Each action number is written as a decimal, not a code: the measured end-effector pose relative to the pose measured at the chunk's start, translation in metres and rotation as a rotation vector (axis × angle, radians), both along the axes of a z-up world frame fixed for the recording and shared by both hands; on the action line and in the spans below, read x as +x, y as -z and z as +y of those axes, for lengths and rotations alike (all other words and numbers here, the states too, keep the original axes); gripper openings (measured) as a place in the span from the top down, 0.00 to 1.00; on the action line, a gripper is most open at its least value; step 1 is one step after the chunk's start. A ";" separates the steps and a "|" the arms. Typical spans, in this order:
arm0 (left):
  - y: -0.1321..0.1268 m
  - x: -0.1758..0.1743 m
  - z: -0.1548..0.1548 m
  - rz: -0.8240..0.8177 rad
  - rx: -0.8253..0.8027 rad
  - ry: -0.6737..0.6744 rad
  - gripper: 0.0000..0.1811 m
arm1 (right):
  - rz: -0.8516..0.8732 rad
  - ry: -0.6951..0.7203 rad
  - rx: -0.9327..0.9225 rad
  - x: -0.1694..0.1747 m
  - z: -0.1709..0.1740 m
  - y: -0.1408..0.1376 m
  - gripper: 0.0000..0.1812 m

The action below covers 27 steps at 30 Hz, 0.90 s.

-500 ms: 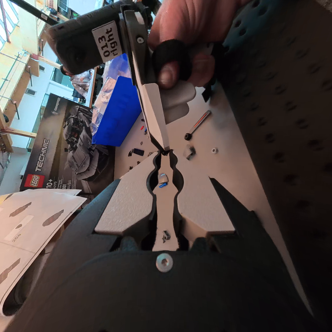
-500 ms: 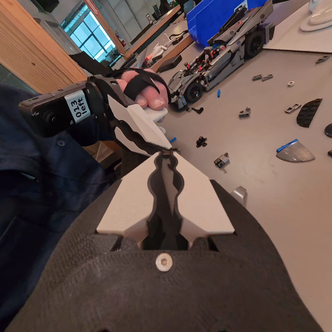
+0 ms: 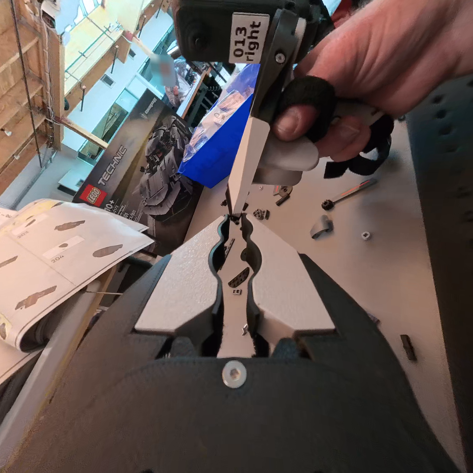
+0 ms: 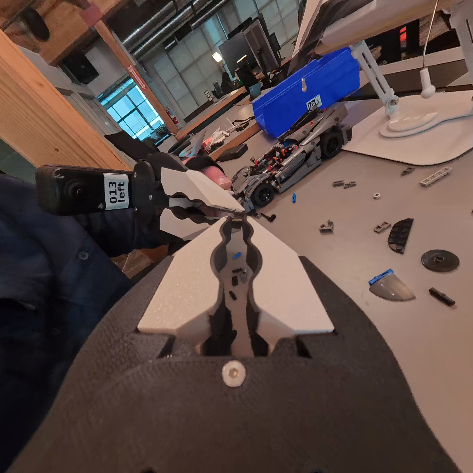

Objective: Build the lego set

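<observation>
My left gripper [image 3: 234,218] and my right gripper [image 4: 236,219] meet tip to tip above the grey table [image 4: 332,294]. A small dark Lego piece [image 3: 234,220] sits pinched where the tips meet, and both grippers are shut on it. It is too small to tell its shape. In the left wrist view the right gripper [image 3: 236,213] comes down from above, held by a hand. In the right wrist view the left gripper [image 4: 242,211] reaches in from the left. The part-built grey Lego car [image 4: 289,163] stands on the table beyond the tips.
A blue bin [image 4: 307,102] stands behind the car, with a white lamp base [image 4: 409,122] to its right. Loose pieces lie right: a grey curved panel [image 4: 391,289], a black disc [image 4: 440,261], a black plate [image 4: 400,238]. The set's box [image 3: 143,166] and open booklet [image 3: 51,250] are at the left. The part-built grey Lego car [image 4: 289,163] is about equally far from each gripper, around 25 cm.
Both grippers stay tip to tip on the small piece. They have swung together, so the right wrist view looks more level across the table and the left gripper lies flatter.
</observation>
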State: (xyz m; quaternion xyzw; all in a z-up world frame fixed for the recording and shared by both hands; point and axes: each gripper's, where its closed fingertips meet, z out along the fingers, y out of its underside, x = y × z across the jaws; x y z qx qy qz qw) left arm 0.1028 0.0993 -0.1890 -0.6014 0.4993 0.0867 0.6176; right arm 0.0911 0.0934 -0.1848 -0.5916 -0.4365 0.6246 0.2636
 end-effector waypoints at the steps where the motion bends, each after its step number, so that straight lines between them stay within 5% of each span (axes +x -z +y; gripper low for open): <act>1: -0.002 -0.002 0.001 -0.023 -0.008 0.000 0.96 | 0.007 0.001 -0.001 -0.002 0.001 -0.002 0.97; 27: 0.005 -0.013 0.011 -0.069 -0.081 0.006 0.97 | 0.020 -0.092 -0.016 -0.012 0.011 0.004 0.97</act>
